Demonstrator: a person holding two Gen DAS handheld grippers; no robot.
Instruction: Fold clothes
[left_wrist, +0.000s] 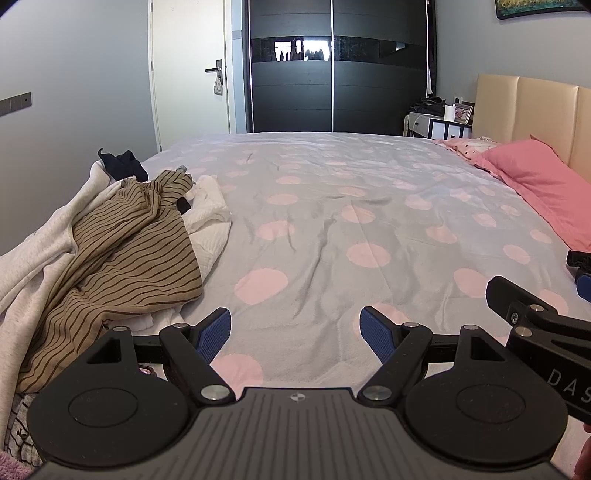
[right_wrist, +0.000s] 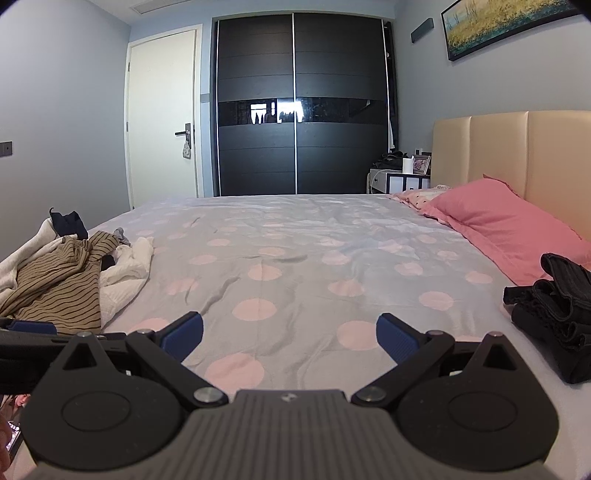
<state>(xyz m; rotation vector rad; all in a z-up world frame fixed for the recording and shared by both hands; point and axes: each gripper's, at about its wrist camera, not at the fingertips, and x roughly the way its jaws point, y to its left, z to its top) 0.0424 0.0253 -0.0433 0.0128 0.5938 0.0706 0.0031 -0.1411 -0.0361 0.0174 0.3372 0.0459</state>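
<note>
Both claws hang spread and empty over the bed (left_wrist: 332, 206); the heap with the brown striped garment (left_wrist: 122, 251) lies left, nearest the left claw (left_wrist: 295, 336), well off the right claw (right_wrist: 290, 338).

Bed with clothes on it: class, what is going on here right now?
A person holds a claw in each hand over the spotted bed. The left claw and right claw are open and empty. The unfolded pile, striped garment on top, lies left; dark folded clothes lie right.
</note>
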